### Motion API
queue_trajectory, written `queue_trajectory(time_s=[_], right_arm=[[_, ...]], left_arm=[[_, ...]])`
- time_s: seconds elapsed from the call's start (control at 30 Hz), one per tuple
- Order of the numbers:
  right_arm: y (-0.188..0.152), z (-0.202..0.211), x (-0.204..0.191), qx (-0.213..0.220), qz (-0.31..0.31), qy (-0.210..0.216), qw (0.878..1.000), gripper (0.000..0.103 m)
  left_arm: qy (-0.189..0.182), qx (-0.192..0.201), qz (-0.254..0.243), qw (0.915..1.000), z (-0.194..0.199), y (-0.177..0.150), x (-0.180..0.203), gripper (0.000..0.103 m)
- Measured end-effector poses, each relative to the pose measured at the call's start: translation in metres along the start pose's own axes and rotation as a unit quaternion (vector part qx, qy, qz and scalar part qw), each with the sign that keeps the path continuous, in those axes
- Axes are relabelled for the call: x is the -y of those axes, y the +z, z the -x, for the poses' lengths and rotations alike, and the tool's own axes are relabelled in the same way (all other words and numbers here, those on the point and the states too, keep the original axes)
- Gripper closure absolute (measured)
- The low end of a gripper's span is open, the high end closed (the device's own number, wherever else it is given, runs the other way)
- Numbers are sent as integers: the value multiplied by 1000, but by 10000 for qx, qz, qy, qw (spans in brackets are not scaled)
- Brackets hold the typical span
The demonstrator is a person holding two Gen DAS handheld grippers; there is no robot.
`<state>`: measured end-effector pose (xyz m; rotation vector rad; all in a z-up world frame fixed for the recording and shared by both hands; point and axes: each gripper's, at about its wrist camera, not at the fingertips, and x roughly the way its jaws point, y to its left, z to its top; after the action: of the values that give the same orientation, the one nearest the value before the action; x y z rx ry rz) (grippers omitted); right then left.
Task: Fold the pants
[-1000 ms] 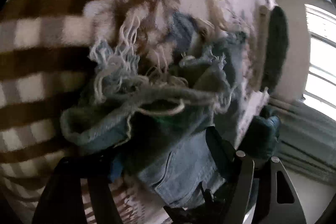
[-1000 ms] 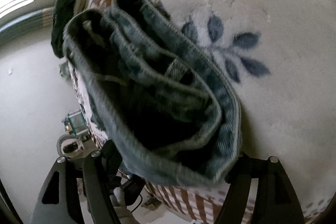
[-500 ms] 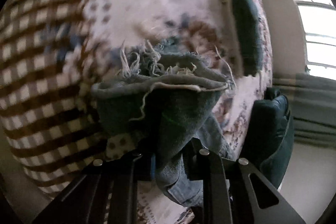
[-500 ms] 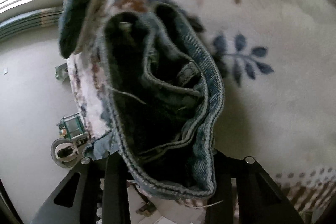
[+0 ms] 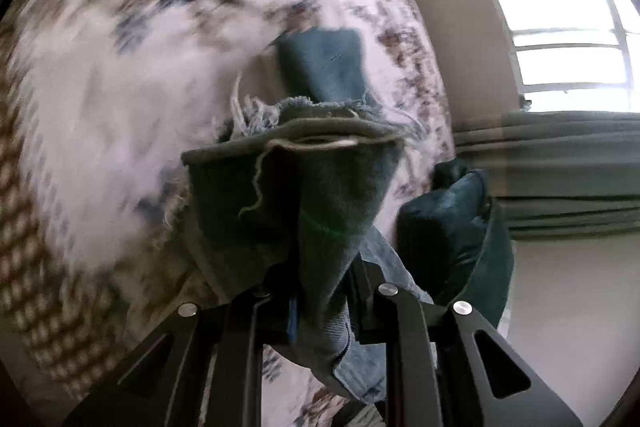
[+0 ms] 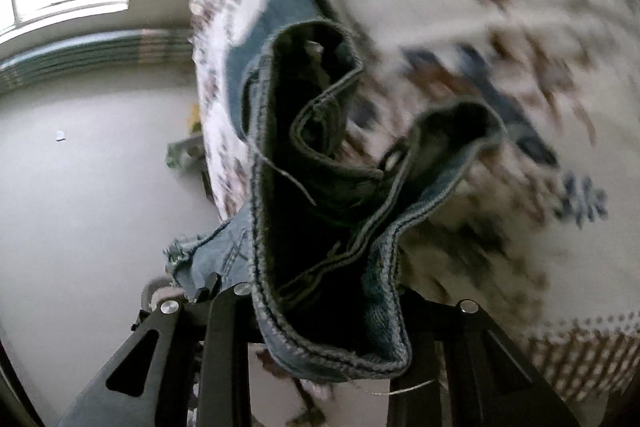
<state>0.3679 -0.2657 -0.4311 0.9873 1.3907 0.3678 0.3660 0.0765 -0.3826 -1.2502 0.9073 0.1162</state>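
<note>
Blue denim pants hang between both grippers above a bed. My left gripper [image 5: 320,291] is shut on the frayed leg hems [image 5: 304,163], which bunch up in front of the lens. My right gripper [image 6: 324,311] is shut on the waistband [image 6: 320,187], which curls open and shows its dark inside and a metal button. The fingertips of both grippers are hidden by the denim.
A white fleece blanket [image 5: 120,87] with blue and brown flowers and a brown checked border covers the bed. A dark green cloth [image 5: 324,63] lies at its far edge. A dark green cushion [image 5: 452,239] stands beside the bed. Pale floor [image 6: 80,187], a small gadget and a window are at the side.
Both grippers have closed on the denim and lifted it off the blanket. The pants rose and both views swung toward the bed's far edge, now blurred by motion.
</note>
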Motion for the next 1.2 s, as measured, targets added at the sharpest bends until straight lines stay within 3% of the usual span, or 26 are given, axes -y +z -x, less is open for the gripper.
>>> queue_trajectory(time_s=[0.2,0.3,0.43,0.5,0.63,0.7,0.83,0.93,1.13,1.2], right_arm=[[67,-7,-125,708,306,266,9967,73],[118,-14,-191,1091,497,468,9917,74],[174,-27,-254,1428,903,529,9842,74],[198,-41,-267,1526,1008,516,9818,74],[235,-90,-246,1514,880,465,9835,74],[242,-122,-206,1418,702,391,9866,74],[242,-199,-108,936,89,9,9956,74],[238,-230,-67,696,58,-318,9971,74],[244,-238,-40,586,-135,-181,9980,72],[250,-238,-42,473,-259,-161,9984,64]], left_arm=[[-510,-106,-404,9978,-26,116,88,87],[-743,-105,-657,9950,-44,173,136,87],[-963,43,-1000,9903,-64,227,183,87],[-1046,80,-1111,9883,-79,244,193,87],[-904,37,-1343,9868,-131,263,171,87],[-714,-85,-1345,9883,-159,263,140,88],[132,-426,-1021,9938,-211,239,47,88],[486,-574,-797,9940,-225,216,-10,88],[541,-511,-1222,9897,-216,191,-14,89],[555,-551,-1219,9895,-213,189,-15,88]])
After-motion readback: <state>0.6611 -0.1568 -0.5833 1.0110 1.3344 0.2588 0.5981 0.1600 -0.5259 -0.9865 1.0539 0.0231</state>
